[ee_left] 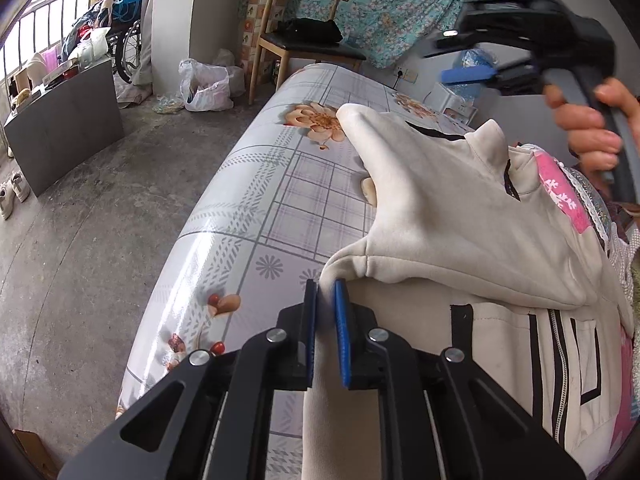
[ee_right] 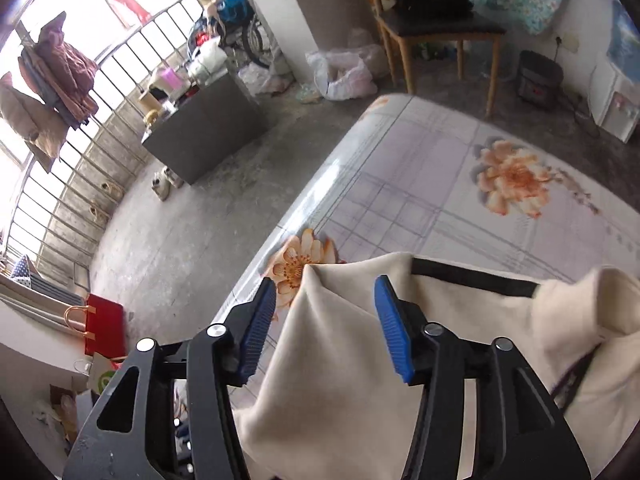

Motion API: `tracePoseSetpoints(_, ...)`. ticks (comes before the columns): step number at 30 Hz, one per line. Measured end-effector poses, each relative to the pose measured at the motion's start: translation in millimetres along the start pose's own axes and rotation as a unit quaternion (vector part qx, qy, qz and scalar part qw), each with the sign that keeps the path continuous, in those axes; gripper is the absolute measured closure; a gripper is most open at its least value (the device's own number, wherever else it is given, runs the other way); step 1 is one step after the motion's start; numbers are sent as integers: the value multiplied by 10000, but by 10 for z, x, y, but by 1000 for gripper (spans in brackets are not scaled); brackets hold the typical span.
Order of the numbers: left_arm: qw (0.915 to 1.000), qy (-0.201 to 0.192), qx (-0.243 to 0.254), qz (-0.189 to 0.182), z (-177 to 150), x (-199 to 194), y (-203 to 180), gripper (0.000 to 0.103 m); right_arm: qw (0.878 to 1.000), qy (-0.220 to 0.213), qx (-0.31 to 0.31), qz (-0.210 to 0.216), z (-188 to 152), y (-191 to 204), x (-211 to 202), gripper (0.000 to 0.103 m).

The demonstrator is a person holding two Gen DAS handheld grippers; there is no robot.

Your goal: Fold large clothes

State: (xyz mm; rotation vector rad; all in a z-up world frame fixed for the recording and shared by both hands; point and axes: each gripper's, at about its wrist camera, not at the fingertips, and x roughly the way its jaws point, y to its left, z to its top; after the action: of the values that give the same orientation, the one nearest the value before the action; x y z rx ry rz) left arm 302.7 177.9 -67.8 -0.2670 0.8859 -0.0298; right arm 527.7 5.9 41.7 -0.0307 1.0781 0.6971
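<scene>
Both wrist views close, angled down over jaws — sharing cream garment (ee_left: 460, 216), floral table (ee_right: 460, 184), chair (ee_left: 304, 40).

Cream hooded jacket (ee_left: 460, 216) of soft fleecy cloth, trimmed with black bands and a zip down the front. Spread in loose folds over the near part of the flowered table cover (ee_left: 280, 184), one part doubled back over the body, a sleeve end reaching out toward the printed orange blossom. Folded edge at the near left lifted off the table and pinched. Pink lining with white flecks showing at the right. Surface rumpled, not flat; a peak of cloth standing up near the collar.
</scene>
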Motion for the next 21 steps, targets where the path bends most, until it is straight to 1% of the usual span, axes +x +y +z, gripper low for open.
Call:
tracePoseSetpoints(2, 10000, 23, -21, -12, 10, 10, 10, 93, 9992, -316, 55, -237, -222, -260, -599, 39)
tracePoseSetpoints(3, 10000, 30, -17, 2, 12, 13, 4, 93, 9981, -423, 182, -414, -374, -413, -844, 38)
tracePoseSetpoints(5, 10000, 26, 1, 36, 6, 16, -13, 93, 9942, -476, 584, -769, -738, -799, -1244, 37)
tracePoseSetpoints(7, 10000, 17, -5, 65, -3, 16, -26, 93, 9868, -301, 1040, -1207, -1172, -1145, -1390, 37)
tracePoseSetpoints(8, 10000, 15, -5, 87, -6, 15, -33, 93, 9818, -188, 1293, -1379, -1392, -1304, -1406, 37)
tracePoseSetpoints(9, 9999, 12, 3, 119, -9, 12, -42, 93, 9770, -73, 1555, -1459, -1603, -1458, -1411, 38)
tracePoseSetpoints(12, 9997, -9, 52, 231, -18, 14, -71, 93, 9596, 193, 2404, -1450, -2123, -1891, -1249, 47)
tracePoseSetpoints(14, 9996, -29, 90, 277, -25, 17, -89, 93, 9517, 307, 2723, -1387, -2316, -2061, -1077, 57)
tracePoseSetpoints(16, 9996, -25, 85, 275, -26, 17, -85, 93, 9494, 405, 2791, -1383, -2408, -2129, -935, 61)
tracePoseSetpoints(17, 9996, -26, 86, 276, -30, 18, -89, 93, 9509, 322, 2732, -1420, -2422, -2118, -916, 64)
tracePoseSetpoints(18, 9996, -37, 91, 282, -34, 14, -92, 93, 9518, 277, 2665, -1492, -2418, -2094, -910, 71)
tracePoseSetpoints(19, 9995, -40, 100, 295, -37, 14, -101, 93, 9522, 259, 2584, -1611, -2402, -2072, -909, 96)
tracePoseSetpoints(20, 9995, -44, 106, 307, -38, 17, -114, 93, 9530, 234, 2536, -1639, -2385, -2062, -913, 100)
tracePoseSetpoints(21, 9994, -47, 112, 317, -41, 15, -119, 93, 9540, 159, 2554, -1563, -2361, -2064, -940, 100)
